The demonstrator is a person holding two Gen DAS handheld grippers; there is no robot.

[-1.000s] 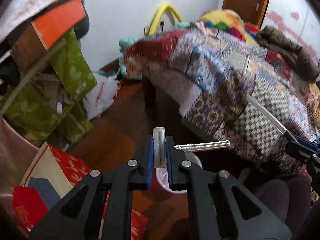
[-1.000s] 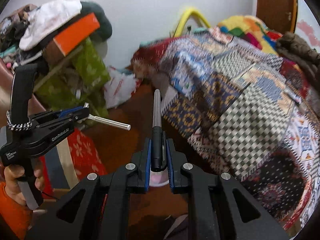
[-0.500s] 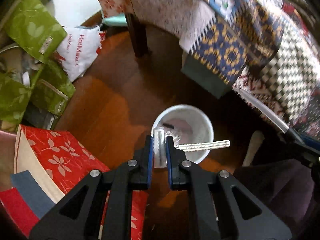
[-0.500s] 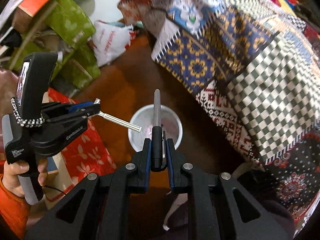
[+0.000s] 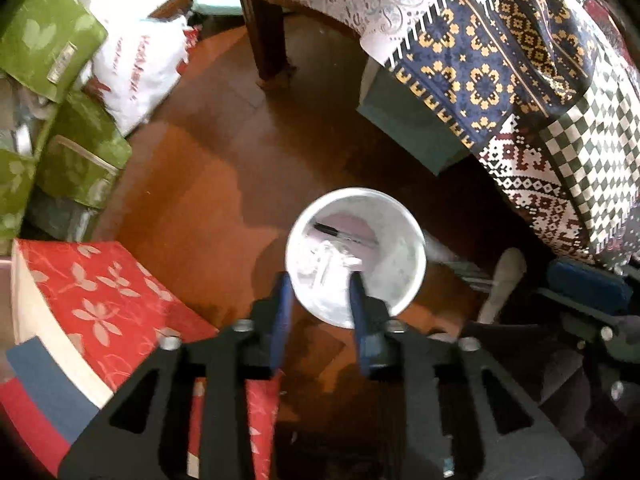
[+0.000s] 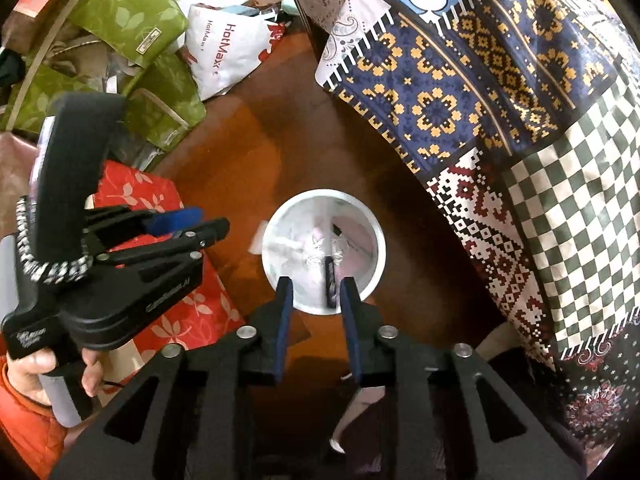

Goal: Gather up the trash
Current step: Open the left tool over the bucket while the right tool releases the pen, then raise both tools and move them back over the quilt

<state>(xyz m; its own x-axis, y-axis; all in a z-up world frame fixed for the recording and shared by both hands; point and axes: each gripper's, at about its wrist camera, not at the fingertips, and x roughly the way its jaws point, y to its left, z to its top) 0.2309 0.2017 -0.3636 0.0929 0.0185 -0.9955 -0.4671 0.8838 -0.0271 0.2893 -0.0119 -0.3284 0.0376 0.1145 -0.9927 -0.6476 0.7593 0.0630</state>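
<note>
The white plastic bag (image 6: 230, 46) reads "HotMax" in red.

This is looking like a lived-in bedroom in a home. A patchwork quilt (image 6: 500, 92) in blue, gold, red and checked panels is hanging over the edge of a bed, whose dark wooden leg (image 5: 266, 28) is standing on a polished brown wood floor (image 5: 208, 168). Along the wall, green leaf-print storage bags (image 6: 132, 12) are piling up beside a white plastic shopping bag (image 6: 228, 48), and a red floral box (image 5: 96, 292) is sitting on the floor near a small white waste bin (image 6: 376, 256).
</note>
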